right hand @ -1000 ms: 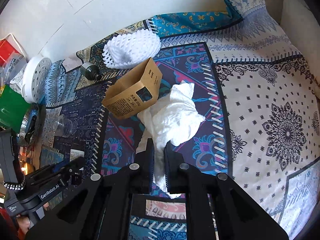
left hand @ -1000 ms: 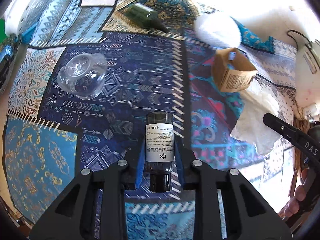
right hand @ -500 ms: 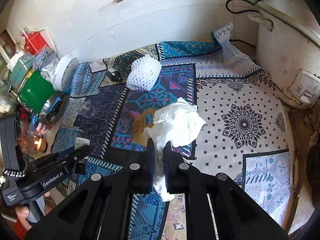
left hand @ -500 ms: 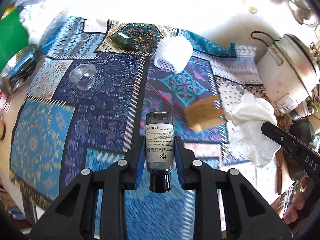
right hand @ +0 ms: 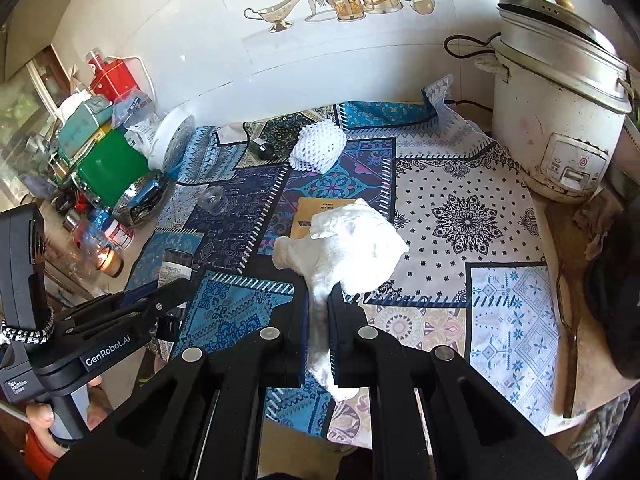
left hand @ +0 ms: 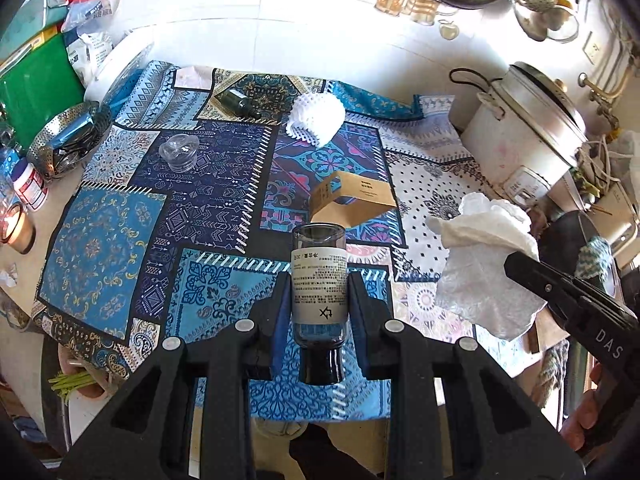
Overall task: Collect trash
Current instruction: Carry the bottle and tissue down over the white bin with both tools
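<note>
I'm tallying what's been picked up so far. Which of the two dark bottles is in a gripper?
The labelled dark bottle, clamped in the left gripper above the cloth. The green bottle lies on its side on the patterned tablecloth, untouched.

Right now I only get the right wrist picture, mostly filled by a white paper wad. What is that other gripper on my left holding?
Observer: The left gripper is shut on a dark glass bottle, clamped at its white label, cap end toward the camera.
Operator: Is more trash lying out there?
Observer: A cardboard box lies on the tablecloth; its left end is open, so you can see into it.
Operator: Anything above my picture's top edge?
Observer: A metal strainer hangs on the wall above the rice cooker.
</note>
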{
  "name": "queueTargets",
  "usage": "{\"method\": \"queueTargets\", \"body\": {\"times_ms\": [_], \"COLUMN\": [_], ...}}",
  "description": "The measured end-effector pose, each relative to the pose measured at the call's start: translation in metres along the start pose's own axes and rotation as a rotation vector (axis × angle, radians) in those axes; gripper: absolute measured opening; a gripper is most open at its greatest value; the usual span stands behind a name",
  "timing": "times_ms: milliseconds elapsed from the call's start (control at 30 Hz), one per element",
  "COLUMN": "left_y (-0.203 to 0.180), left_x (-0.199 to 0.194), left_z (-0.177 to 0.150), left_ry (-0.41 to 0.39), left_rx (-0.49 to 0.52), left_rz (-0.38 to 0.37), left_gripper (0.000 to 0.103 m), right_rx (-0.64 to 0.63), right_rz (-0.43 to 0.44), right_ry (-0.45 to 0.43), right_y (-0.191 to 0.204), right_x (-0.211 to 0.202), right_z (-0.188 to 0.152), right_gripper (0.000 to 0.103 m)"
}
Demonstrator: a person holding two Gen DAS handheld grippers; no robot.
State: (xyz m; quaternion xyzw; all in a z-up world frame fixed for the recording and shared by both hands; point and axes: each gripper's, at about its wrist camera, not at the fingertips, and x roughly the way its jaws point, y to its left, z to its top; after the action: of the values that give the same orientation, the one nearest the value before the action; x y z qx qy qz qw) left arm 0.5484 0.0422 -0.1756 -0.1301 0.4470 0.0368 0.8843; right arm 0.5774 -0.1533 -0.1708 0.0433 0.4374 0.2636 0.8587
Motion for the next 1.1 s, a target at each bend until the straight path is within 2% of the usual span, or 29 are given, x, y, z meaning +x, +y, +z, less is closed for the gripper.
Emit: {"method": "queueTargets", "body": {"times_ms": [167,400,633,833,1100], "left_y": [0.013,0.047,0.075,0.086,0.089], "left_x": [-0.024,-0.067,-0.081,-0.072,-0.020], "left_z": [-0.029,-0.092,-0.151,-0.194,-0.248], "left_ry": [0.000,0.002,0.069,0.149,0.280], "left_rx": [0.034,0.098,0.104,0.091,0.067], "left_rz": [-0.029,-0.042,-0.035,-0.038,-0.028], "left_gripper": [0.027,0.027,0.027,0.027,0.027], "right_rx": [0.036,0.076,0.121,0.127,0.161], "right_rz": [-0.026,-0.045,-0.043,-0.060,-0.062], "right_ry": [-0.021,-0.018,0.025,0.094,0.196], "right_y": [0.022,0.065,0.097,0.103,0.076], "right_x": [-0.017,-0.029,-0.033,-0.032,0.002], "right_z": [-0.030,-0.092,-0.151,-0.191,-0.236], "right_gripper": [0.008,0.008,0.008,0.008,0.008]}}
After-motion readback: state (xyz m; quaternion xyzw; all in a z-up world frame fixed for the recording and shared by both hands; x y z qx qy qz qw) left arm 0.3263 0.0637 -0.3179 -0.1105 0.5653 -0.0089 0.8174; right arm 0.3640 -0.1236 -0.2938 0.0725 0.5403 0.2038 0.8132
